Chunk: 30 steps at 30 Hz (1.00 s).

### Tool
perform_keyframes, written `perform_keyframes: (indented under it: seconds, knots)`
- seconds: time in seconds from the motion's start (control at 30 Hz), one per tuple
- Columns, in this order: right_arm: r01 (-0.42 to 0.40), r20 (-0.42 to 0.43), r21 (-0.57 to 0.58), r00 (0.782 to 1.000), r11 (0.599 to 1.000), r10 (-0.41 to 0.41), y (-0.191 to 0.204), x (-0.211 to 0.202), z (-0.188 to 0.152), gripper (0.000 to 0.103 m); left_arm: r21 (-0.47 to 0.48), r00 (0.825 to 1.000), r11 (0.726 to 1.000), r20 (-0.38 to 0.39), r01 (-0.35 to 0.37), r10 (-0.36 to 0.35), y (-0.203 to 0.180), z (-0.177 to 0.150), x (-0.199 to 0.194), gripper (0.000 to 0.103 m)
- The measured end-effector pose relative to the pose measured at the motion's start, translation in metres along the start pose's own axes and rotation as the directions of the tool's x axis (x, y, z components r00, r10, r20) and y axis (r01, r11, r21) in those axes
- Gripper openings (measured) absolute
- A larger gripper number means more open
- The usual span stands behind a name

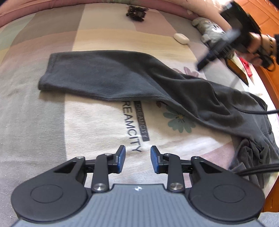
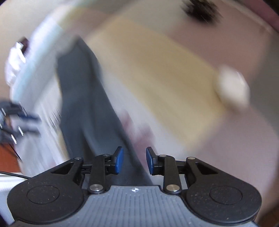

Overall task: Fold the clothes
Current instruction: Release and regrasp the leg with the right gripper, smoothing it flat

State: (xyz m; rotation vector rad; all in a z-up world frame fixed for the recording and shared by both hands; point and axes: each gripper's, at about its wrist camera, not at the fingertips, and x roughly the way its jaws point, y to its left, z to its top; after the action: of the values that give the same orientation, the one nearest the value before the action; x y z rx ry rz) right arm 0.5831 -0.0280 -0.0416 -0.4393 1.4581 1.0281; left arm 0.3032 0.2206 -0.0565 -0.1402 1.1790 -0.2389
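Observation:
A dark grey garment [image 1: 122,76] lies across the patterned bedspread [image 1: 52,122], one long part stretched left and the rest bunched at the right [image 1: 251,139]. My left gripper [image 1: 137,159] is open and empty, above the bedspread in front of the garment. The right gripper [image 1: 209,57] shows blurred at the upper right, held in a hand above the garment's far side. In the blurred right wrist view, my right gripper [image 2: 134,160] is open and empty, above a dark grey strip of the garment [image 2: 83,104].
A white earbud case [image 1: 181,38] and a grey plush toy [image 1: 209,28] lie on the far right of the bed. A small dark object [image 1: 136,13] lies at the far edge. Black cables [image 1: 258,167] run at the right. Wooden furniture [image 1: 268,21] borders the bed.

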Motion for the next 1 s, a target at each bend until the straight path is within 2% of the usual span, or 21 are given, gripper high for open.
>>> perform_keyframes:
  seconds: [0.1, 0.2, 0.23, 0.27, 0.3, 0.33, 0.4, 0.53, 0.63, 0.7, 0.8, 0.87, 0.9, 1.0]
  knots:
    - [0.061, -0.053, 0.05, 0.997, 0.997, -0.058, -0.022, 0.005, -0.048, 0.032, 0.029, 1.0, 1.0, -0.008, 0.009, -0.009, -0.014, 0.002, 0.006, 0.031]
    - [0.052, 0.03, 0.091, 0.998, 0.995, -0.054, -0.023, 0.001, -0.072, 0.031, 0.065, 1.0, 0.998, -0.016, 0.018, -0.017, -0.03, 0.005, 0.011, 0.031]
    - [0.078, 0.042, 0.074, 0.996, 0.994, -0.081, -0.017, 0.002, -0.074, 0.028, 0.079, 1.0, 0.997, -0.019, 0.021, -0.02, -0.036, 0.006, 0.013, 0.031]
    - [0.103, 0.046, 0.044, 0.993, 0.994, -0.105, -0.01, 0.005, -0.074, 0.014, 0.092, 1.0, 0.995, -0.02, 0.023, -0.022, -0.042, 0.006, 0.013, 0.031]
    - [0.127, 0.049, 0.014, 0.991, 0.992, -0.128, -0.003, 0.008, -0.075, 0.005, 0.105, 0.999, 0.994, -0.021, 0.026, -0.024, -0.048, 0.007, 0.013, 0.031]
    - [0.151, 0.053, -0.016, 0.987, 0.988, -0.15, 0.004, 0.011, -0.075, 0.004, 0.117, 0.999, 0.993, -0.023, 0.028, -0.026, -0.054, 0.008, 0.012, 0.031]
    - [0.187, 0.082, -0.031, 0.979, 0.982, -0.184, 0.009, 0.007, -0.074, 0.003, 0.138, 0.999, 0.99, -0.025, 0.032, -0.029, -0.065, 0.008, 0.012, 0.031]
    - [0.191, 0.187, 0.106, 0.96, 0.976, -0.209, -0.014, -0.015, -0.074, 0.003, 0.166, 0.999, 0.985, -0.029, 0.037, -0.032, -0.081, 0.008, 0.011, 0.031]
    - [0.152, 0.186, 0.14, 0.967, 0.978, -0.176, -0.019, -0.016, -0.082, 0.006, 0.186, 0.999, 0.982, -0.032, 0.041, -0.035, -0.092, 0.008, 0.011, 0.031]
    - [0.147, 0.218, 0.16, 0.959, 0.976, -0.18, -0.018, -0.03, -0.091, 0.01, 0.2, 0.999, 0.979, -0.031, 0.047, -0.042, -0.099, 0.009, 0.011, 0.031]
    - [0.088, 0.288, 0.224, 0.945, 0.971, -0.153, -0.018, -0.054, -0.115, 0.012, 0.226, 0.998, 0.972, -0.028, 0.057, -0.052, -0.108, 0.013, 0.012, 0.032]
    - [0.056, 0.297, 0.251, 0.946, 0.966, -0.132, -0.016, -0.061, -0.131, 0.012, 0.25, 0.998, 0.967, -0.028, 0.053, -0.048, -0.113, 0.017, 0.016, 0.032]
    - [0.069, 0.276, 0.246, 0.951, 0.967, -0.138, -0.013, -0.057, -0.139, 0.012, 0.258, 0.999, 0.965, -0.027, 0.052, -0.046, -0.115, 0.02, 0.018, 0.032]
    - [0.173, 0.189, 0.246, 0.957, 0.954, -0.222, -0.009, -0.032, -0.163, 0.012, 0.273, 0.998, 0.96, -0.024, 0.059, -0.055, -0.123, 0.027, 0.024, 0.032]
